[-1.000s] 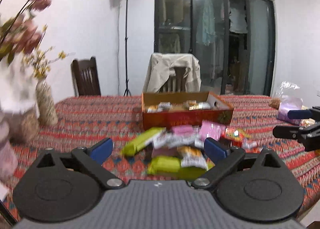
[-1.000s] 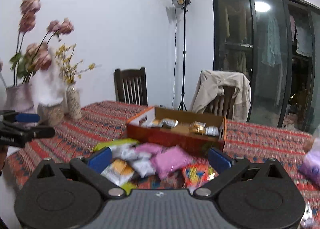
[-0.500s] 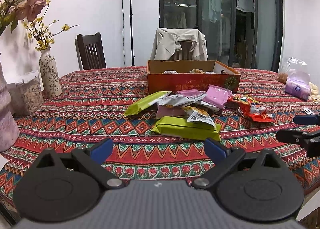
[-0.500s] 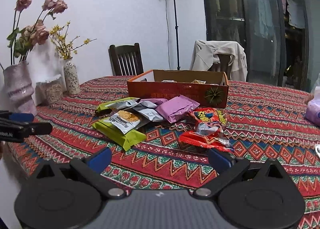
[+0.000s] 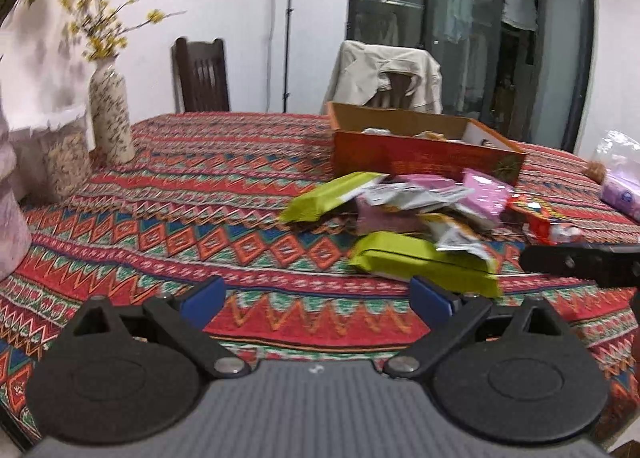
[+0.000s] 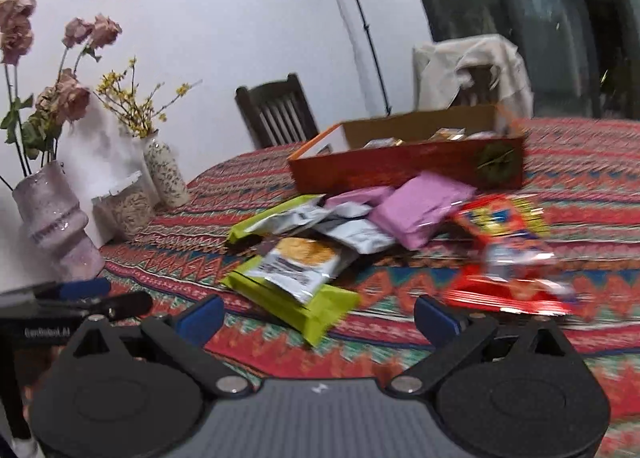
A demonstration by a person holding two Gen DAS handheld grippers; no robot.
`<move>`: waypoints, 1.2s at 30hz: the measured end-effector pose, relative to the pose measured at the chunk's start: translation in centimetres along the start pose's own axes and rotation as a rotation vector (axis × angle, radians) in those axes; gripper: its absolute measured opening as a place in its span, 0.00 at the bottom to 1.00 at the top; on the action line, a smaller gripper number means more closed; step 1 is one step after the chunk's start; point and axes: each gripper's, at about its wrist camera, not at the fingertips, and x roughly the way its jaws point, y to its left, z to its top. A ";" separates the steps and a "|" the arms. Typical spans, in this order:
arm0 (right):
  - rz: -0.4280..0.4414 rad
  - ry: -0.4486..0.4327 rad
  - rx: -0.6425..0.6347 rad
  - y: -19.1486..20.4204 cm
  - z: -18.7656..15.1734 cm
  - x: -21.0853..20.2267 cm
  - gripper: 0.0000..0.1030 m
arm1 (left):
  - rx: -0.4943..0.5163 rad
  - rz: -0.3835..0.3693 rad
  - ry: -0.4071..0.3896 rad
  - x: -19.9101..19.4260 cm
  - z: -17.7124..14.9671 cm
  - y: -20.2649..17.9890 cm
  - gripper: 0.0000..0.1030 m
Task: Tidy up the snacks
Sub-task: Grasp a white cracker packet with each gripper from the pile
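A pile of snack packets lies on the patterned tablecloth in front of an open orange cardboard box (image 5: 424, 154) (image 6: 404, 166) that holds some snacks. The pile has a green packet (image 5: 420, 262) (image 6: 296, 302), a second green packet (image 5: 332, 196), pink packets (image 6: 420, 208), silver packets (image 6: 304, 262) and a red packet (image 6: 504, 254) (image 5: 540, 218). My left gripper (image 5: 316, 298) is open and empty, low over the near table edge, left of the pile. My right gripper (image 6: 316, 314) is open and empty, just before the near green packet.
Vases with flowers (image 6: 56, 218) (image 5: 110, 114) and a jar (image 6: 128, 206) stand at the table's left. A purple bag (image 5: 624, 194) lies at the far right. Chairs (image 5: 200, 74), one draped with a jacket (image 5: 388, 74), stand behind the table.
Both grippers moved closer to the pile and the views tilted. The left view swung so the pile sits to its right. Both stayed open.
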 end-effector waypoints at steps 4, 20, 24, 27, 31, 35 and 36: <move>0.001 0.003 0.004 1.4 1.5 4.0 0.97 | -0.031 0.014 0.008 0.7 0.2 1.8 0.97; -0.039 0.029 0.008 -0.8 2.2 5.9 0.50 | -0.042 -0.128 -0.030 6.4 5.3 -2.0 0.96; -0.055 0.009 -0.005 -1.9 1.8 3.7 0.50 | -0.066 -0.144 0.007 10.3 6.9 -4.1 0.94; -0.064 0.004 -0.017 -2.6 1.3 2.7 0.50 | -0.053 -0.107 0.043 13.0 7.2 -5.5 0.87; -0.096 0.028 -0.045 -3.6 0.6 2.4 0.50 | -0.076 -0.115 0.114 15.3 6.9 -6.0 0.66; -0.135 0.074 -0.074 -4.5 0.1 3.1 0.50 | -0.083 -0.110 0.120 15.4 6.8 -5.8 0.54; -0.141 0.084 -0.080 -4.7 0.0 3.3 0.50 | -0.076 -0.112 0.119 15.1 6.9 -5.8 0.53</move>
